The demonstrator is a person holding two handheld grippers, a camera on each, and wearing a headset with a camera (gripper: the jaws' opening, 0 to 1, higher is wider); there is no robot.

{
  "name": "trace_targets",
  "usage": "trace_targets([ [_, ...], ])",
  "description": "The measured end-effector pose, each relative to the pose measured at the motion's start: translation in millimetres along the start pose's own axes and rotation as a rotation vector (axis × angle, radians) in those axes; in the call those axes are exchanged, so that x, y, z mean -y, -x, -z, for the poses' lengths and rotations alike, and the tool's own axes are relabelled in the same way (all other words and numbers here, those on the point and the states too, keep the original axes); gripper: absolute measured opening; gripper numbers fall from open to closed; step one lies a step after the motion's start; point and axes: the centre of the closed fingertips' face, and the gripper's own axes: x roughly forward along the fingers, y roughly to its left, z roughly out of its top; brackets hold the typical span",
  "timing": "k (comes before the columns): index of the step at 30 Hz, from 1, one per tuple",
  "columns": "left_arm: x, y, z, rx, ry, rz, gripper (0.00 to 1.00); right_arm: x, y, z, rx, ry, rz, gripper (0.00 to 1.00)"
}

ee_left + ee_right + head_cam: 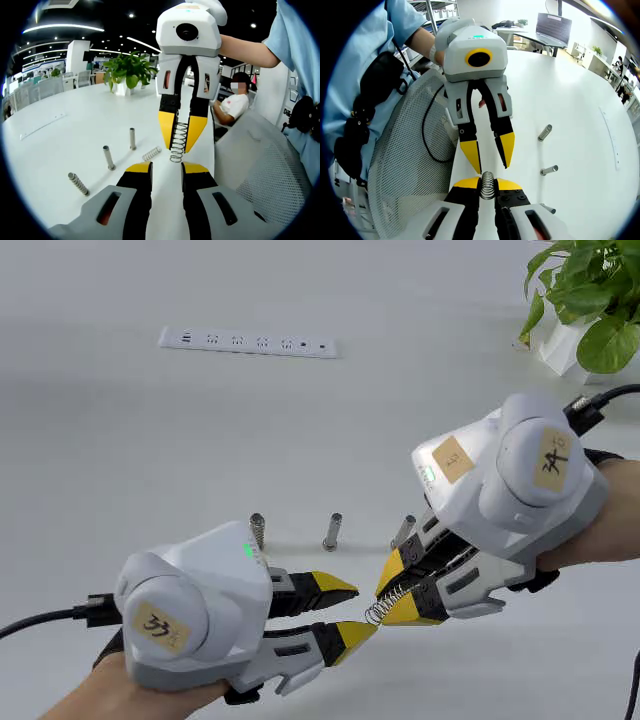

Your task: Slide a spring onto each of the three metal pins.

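Note:
Three metal pins stand in a row on the white table. The left pin (257,530) (78,183) wears a spring, while the middle pin (332,531) (108,157) and the right pin (403,532) (132,138) are bare. My right gripper (392,598) (487,187) is shut on a small spring (380,608) (175,156) (487,184), held above the table in front of the pins. Facing it tip to tip, my left gripper (362,608) (167,167) is open and holds nothing. A loose spring (151,153) lies on the table near the right pin.
A white power strip (248,341) lies at the far side of the table. A potted plant (585,300) (127,70) stands at the far right corner. A mesh chair (405,150) is at the table's near edge, and a person (232,102) sits behind.

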Motion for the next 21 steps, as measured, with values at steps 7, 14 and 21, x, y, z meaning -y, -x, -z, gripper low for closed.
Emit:
trace_targets([
  [7, -22.7, 23.5, 13.7, 0.009, 0.057, -0.113, 0.33, -0.3, -1.6, 5.9, -0.022, 0.000, -0.006, 0.07],
  [14, -40.8, 42.6, 22.0, 0.016, 0.102, -0.194, 0.50, 1.5, 0.2, 14.9, -0.047, -0.006, -0.006, 0.07],
  [21, -54.8, 57.1, 31.7, 0.004, 0.102, -0.265, 0.72, 6.2, 3.1, 21.6, -0.065, -0.009, 0.005, 0.07],
])
